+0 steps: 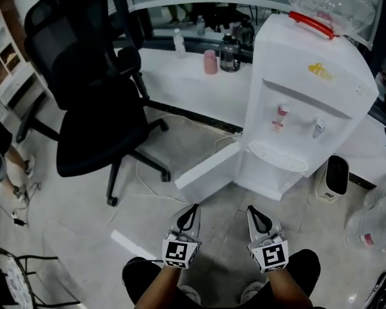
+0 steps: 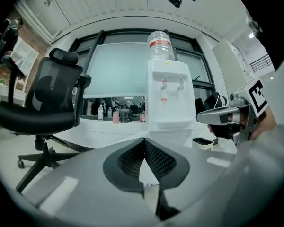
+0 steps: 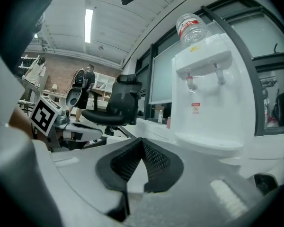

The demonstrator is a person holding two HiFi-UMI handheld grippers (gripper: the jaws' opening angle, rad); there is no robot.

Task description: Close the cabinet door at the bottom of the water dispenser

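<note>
The left gripper (image 1: 192,211) and the right gripper (image 1: 254,212) are side by side, each with its jaws pressed together on nothing. Just ahead of the left one, the cabinet door (image 1: 206,171) stands swung open from the base of the water dispenser (image 1: 309,102). A clear bottle (image 1: 334,2) sits upended on top, its fill unclear. Beyond and right of the right gripper stands a small bin (image 1: 336,176), contents unseen. Farther ahead are a pink cup (image 1: 210,62) and a dark jug (image 1: 229,53).

White cabinet door (image 1: 209,167) under water dispenser (image 1: 309,108) stands open.
</note>
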